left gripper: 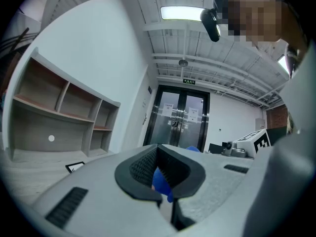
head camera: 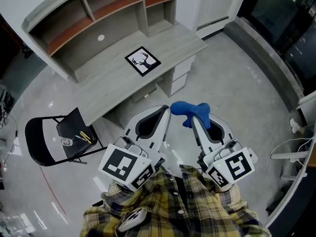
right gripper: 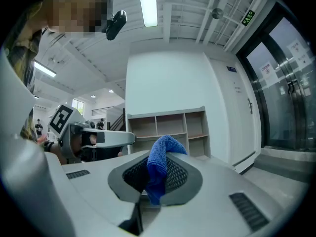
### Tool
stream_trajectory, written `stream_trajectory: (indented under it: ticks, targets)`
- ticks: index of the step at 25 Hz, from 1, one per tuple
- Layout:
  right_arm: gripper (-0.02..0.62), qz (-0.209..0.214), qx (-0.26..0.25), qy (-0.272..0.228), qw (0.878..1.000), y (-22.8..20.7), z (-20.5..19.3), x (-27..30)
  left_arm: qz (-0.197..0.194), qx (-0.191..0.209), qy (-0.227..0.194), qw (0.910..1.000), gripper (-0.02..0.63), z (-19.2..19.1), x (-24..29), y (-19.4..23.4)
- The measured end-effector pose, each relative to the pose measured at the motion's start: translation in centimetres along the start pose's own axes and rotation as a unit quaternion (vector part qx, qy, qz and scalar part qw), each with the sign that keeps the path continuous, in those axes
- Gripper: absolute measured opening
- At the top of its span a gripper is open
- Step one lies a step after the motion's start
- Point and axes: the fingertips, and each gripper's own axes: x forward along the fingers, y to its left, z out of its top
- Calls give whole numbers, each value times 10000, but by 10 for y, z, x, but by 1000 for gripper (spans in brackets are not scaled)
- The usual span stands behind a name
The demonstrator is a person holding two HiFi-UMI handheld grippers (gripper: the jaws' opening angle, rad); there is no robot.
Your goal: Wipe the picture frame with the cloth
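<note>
Both grippers are up close to my chest right now. My right gripper is clamped tight on the blue cloth. A bunch of it pokes out past the tips and a tail hangs down between the pads. My left gripper is closed with its tips together and is gripping nothing. A bit of the cloth's blue shows through the gap behind its pads. The picture frame lies flat on the desk, far ahead and well apart from both grippers. Off to the left there's a black folding chair on the floor.
</note>
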Motion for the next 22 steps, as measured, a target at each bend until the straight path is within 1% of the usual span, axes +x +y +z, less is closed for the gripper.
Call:
stream_trajectory:
  ticks: [4, 10, 16, 22]
  targets:
    - [41, 48, 31, 4, 10000, -28, 12, 54, 6, 94, 42, 9999, 5, 18, 38, 43]
    - [41, 98, 32, -8, 9999, -59, 23, 127, 197, 80, 64, 9998, 5, 35, 74, 111]
    - [41, 148, 142, 179, 9996, -81, 20, 176, 443, -51, 161, 9989, 5, 36, 94, 163]
    - [41, 381, 239, 385, 9982, -108, 12, 227, 739, -201, 266, 9967, 5, 33, 121, 207]
